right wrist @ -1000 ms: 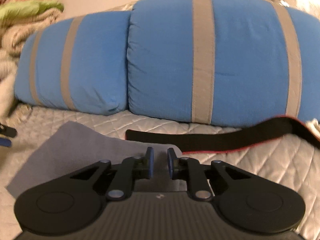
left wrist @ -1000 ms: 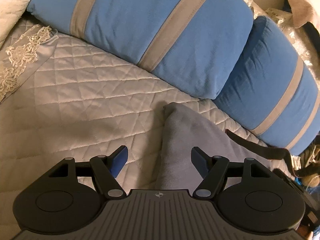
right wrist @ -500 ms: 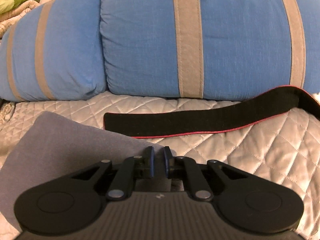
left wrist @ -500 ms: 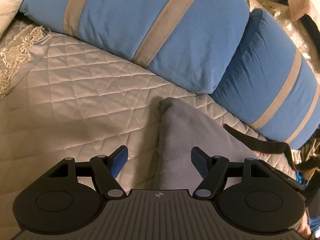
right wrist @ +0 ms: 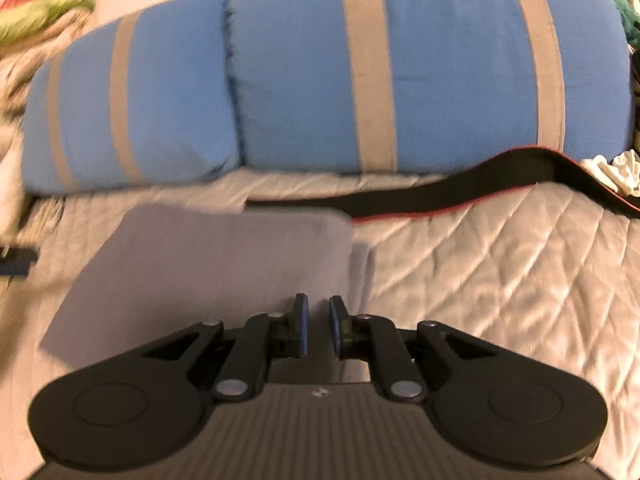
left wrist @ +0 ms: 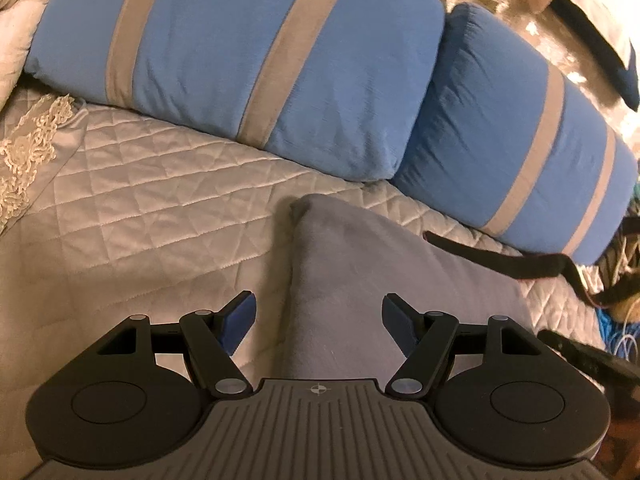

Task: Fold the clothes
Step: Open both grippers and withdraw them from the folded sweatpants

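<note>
- Grey cloth (left wrist: 384, 276): folded, lying flat on the quilted bedspread (left wrist: 152, 208), in front of the blue pillows. In the right wrist view the cloth (right wrist: 208, 264) shows as a neat rectangle with one corner toward the black strap; that view is blurred.
- Left gripper (left wrist: 318, 322): jaws stand wide apart, nothing between the pads. It hangs over the near left edge of the cloth; one fingertip is above bare bedspread, the other above the cloth. Whether it touches the fabric cannot be told.
- Right gripper (right wrist: 318, 328): jaws narrow, a small gap between the blue pads, and they have just been opening. Nothing is pinched between them. It sits over the near right edge of the cloth.
- Black strap (right wrist: 460, 192): long, with a thin red edge, lying on the bedspread just behind the cloth and running off to the right, along the foot of the pillows. In the left wrist view one end (left wrist: 480, 256) lies beside the cloth's far right side.
- Blue pillows (left wrist: 248, 52): two, with grey stripes, side by side behind the cloth.
- Lace trim (left wrist: 28, 152): cream, on the bedspread well to the left of the cloth.
- Pile of clothes (right wrist: 36, 24): green and pink, blurred, far left behind the pillows.
</note>
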Demonstrator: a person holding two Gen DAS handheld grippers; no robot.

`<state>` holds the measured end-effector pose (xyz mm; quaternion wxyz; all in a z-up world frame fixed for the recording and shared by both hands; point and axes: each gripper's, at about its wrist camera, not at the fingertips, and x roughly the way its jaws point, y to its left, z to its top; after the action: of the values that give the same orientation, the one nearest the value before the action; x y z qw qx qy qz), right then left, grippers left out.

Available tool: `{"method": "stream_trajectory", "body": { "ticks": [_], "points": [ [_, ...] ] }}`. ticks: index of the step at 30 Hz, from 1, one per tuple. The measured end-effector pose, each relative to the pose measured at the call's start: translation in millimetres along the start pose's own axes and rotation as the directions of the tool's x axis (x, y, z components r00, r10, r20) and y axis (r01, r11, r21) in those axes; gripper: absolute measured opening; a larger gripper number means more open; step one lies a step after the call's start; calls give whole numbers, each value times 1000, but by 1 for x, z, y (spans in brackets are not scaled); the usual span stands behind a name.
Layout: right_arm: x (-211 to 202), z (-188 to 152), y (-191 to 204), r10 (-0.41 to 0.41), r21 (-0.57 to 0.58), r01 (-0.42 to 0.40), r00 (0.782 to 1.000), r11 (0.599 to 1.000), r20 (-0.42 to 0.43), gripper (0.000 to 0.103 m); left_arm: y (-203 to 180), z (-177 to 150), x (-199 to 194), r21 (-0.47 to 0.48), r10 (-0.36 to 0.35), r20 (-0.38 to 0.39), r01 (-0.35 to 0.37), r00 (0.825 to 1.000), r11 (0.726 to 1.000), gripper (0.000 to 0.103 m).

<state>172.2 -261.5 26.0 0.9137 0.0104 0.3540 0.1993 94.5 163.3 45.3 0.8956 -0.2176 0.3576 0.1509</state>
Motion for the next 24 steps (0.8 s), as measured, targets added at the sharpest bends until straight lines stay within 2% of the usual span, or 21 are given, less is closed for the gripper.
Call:
{"method": "stream_trajectory", "body": {
  "ticks": [4, 7, 10, 14, 15, 18, 19, 20, 24],
  "points": [
    [-9, -19, 5, -38, 1, 38, 998, 999, -44, 30, -5, -9, -7, 40, 16, 12, -16, 1000, 999, 68],
    [-19, -28, 6, -46, 14, 46, 998, 999, -41, 31, -4, -16, -14, 49, 22, 12, -23, 1000, 999, 68],
    [-29, -38, 10, -33, 26, 34, 999, 999, -42, 25, -3, -24, -22, 43, 23, 10, -24, 1000, 999, 68],
    [-42, -54, 22, 6, 7, -6, 999, 1000, -45, 26, -6, -36, -31, 59, 23, 0, -23, 1000, 998, 68],
    [-45, -58, 26, 9, -1, -9, 999, 1000, -42, 29, -8, -40, -33, 66, 24, -4, -24, 1000, 998, 68],
    [-53, -69, 39, 0, -37, -1, 1000, 999, -25, 56, -18, -54, -39, 100, 32, -18, -30, 999, 995, 68],
    [-56, -72, 43, -2, -43, 2, 1000, 999, -19, 72, -22, -59, -41, 114, 29, -24, -26, 999, 993, 68],
    [-57, -74, 45, 1, -40, -2, 1000, 999, -14, 83, -26, -64, -43, 128, 26, -30, -22, 999, 992, 68],
    [-58, -79, 52, 5, -34, -5, 1000, 999, -15, 96, -40, -88, -51, 176, 10, -37, -3, 999, 984, 68]
  ]
}}
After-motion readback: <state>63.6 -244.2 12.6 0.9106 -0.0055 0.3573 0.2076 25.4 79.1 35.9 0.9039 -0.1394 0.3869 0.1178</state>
